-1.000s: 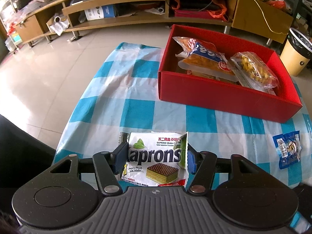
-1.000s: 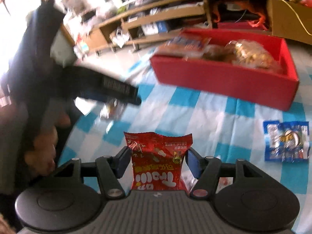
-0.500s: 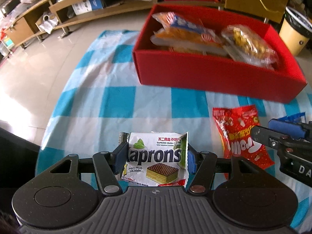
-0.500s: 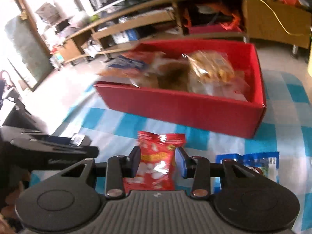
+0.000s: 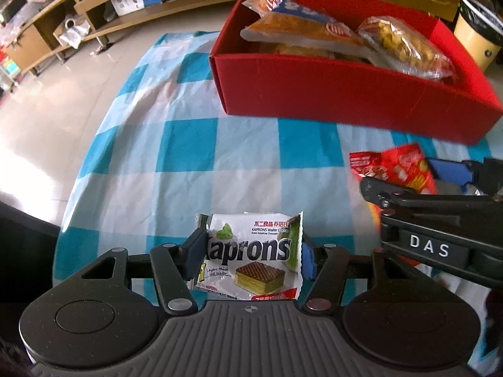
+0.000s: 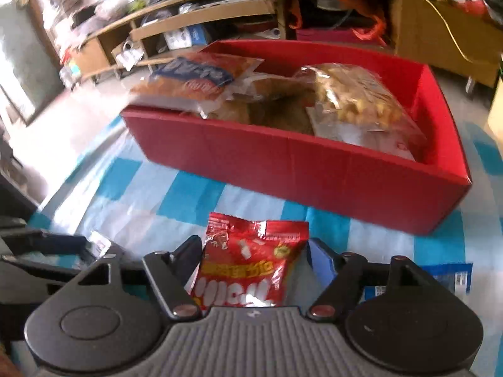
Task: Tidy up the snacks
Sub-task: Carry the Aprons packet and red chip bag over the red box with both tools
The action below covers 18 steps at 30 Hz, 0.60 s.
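Observation:
My left gripper (image 5: 251,251) is shut on a white and green Kaprons wafer pack (image 5: 251,257), held above the checked tablecloth. My right gripper (image 6: 254,260) is shut on a red snack bag (image 6: 248,267); that gripper and bag also show at the right of the left wrist view (image 5: 396,166). The red box (image 5: 345,94) stands ahead of both grippers and holds several snack bags, among them an orange and blue bag (image 5: 298,22) and a clear bag of yellow snacks (image 5: 405,44). The box also shows in the right wrist view (image 6: 283,154).
A blue snack packet (image 6: 452,278) lies on the blue and white checked cloth (image 5: 188,157) at the right. Low wooden shelves (image 5: 125,3) full of clutter run along the back. A yellow bin (image 5: 478,40) stands at the far right. The table's left edge drops to the tiled floor.
Both grippers have moved toward the red box with their packs still held. The right gripper has come into the left wrist view at the right.

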### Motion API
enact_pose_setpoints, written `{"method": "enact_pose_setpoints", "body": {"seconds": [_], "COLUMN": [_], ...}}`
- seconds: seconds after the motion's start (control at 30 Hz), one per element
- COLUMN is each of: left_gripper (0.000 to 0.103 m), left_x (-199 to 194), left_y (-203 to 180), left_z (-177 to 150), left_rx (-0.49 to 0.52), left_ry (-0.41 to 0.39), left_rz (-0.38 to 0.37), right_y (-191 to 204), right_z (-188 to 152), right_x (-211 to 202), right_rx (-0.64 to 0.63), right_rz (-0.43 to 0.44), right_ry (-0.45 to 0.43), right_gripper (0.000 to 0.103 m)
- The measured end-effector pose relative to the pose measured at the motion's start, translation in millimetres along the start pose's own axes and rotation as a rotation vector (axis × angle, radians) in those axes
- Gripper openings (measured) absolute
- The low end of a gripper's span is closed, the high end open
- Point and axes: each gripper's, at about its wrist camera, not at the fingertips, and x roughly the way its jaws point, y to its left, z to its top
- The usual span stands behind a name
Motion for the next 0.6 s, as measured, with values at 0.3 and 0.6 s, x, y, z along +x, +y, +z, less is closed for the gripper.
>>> {"method": "enact_pose_setpoints", "body": {"seconds": [0.3, 0.6], "left_gripper": [0.083, 0.067], "left_x": [9, 7], "left_y": [4, 14], "left_z": [1, 4], "left_rx": [-0.007, -0.069], "left_ry": [-0.018, -0.022], "left_rz": [-0.007, 0.002], "right_y": [-5, -22], "right_z": [-22, -19], "right_x": [-16, -23], "right_rx": [-0.107, -0.045], "right_rz": [0.004, 0.086], "right_ry": [0.005, -0.014], "right_gripper": [0.054, 0.054]}}
